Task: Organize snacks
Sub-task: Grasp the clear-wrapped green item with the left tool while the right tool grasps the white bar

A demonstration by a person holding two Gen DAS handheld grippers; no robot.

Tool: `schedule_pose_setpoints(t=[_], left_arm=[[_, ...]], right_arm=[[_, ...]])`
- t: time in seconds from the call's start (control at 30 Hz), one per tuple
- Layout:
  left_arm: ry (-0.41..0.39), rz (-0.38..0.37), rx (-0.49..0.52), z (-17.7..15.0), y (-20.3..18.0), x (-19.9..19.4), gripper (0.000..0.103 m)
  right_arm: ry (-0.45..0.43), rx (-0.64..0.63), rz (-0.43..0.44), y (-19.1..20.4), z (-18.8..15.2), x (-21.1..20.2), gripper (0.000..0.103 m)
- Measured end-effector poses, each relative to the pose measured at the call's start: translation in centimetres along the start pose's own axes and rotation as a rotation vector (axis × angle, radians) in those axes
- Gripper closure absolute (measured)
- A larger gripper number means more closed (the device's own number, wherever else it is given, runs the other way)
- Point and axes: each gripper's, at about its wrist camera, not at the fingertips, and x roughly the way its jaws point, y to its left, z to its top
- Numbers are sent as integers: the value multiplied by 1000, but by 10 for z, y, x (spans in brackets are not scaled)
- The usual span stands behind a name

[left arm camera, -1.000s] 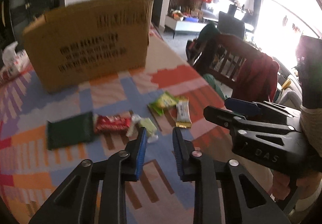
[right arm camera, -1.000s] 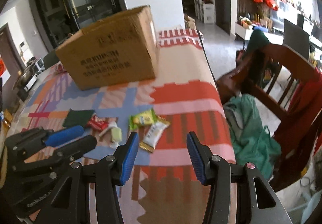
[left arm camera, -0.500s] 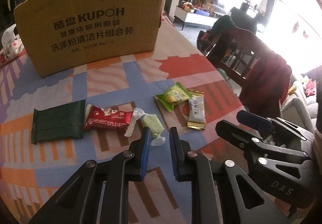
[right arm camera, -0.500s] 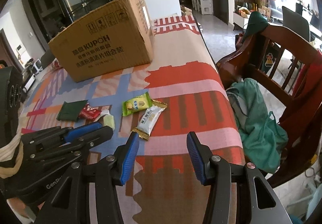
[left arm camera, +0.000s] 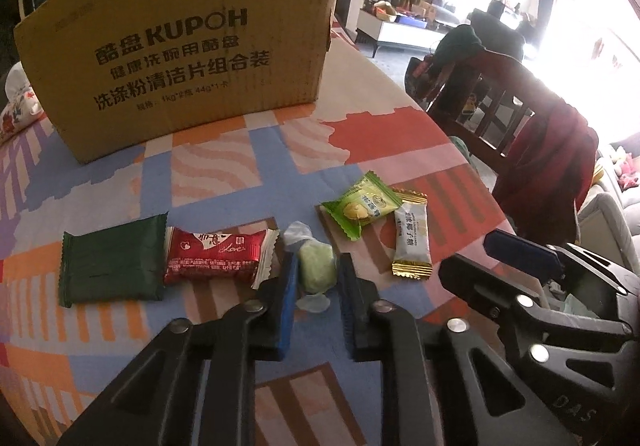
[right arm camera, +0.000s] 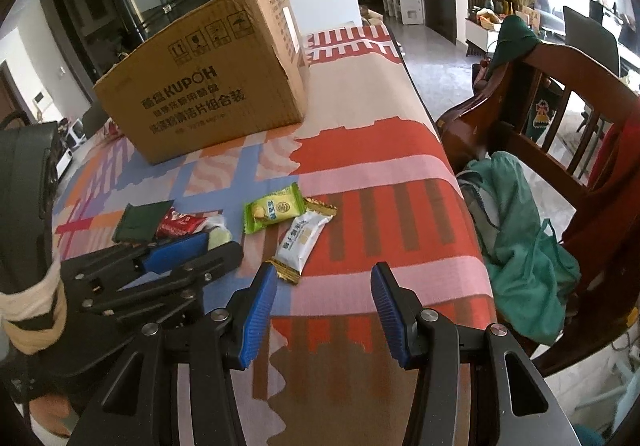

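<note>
My left gripper, jaws narrow and not yet pressing, straddles the pale green twist-wrapped candy lying lengthwise between them; my right gripper hangs half-open, empty, farther off.

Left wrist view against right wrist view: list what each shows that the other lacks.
Only the left wrist view: the left tongs straddling the pale green candy; whether the pads press it is unclear.
Only the right wrist view: the right tongs open over the tablecloth, and a teal garment on the chair.
Both: the cardboard box, the green packet and the white packet.
</note>
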Motion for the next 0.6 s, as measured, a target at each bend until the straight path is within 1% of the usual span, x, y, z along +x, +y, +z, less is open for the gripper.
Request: schedule_pose_setpoints(t=[0.17, 0.37, 0.43, 0.57, 0.6], left_arm=[[-18, -28, -33, -3, 6, -13, 83], [-64, -12, -34, -4, 13, -29, 83], [-72, -12, -37, -4, 15, -32, 83], [-83, -14, -44, -3, 18, -37, 83], [-85, -15, -47, -3, 19, -37, 83]], right_arm=[[8, -10, 13, 6, 4, 7, 53], [39, -25, -1, 12, 12, 23, 54], [42, -35, -23, 15, 15, 27, 56], [45, -43, -56, 19, 19, 31, 59], [43, -41, -68, 20, 19, 32, 63]])
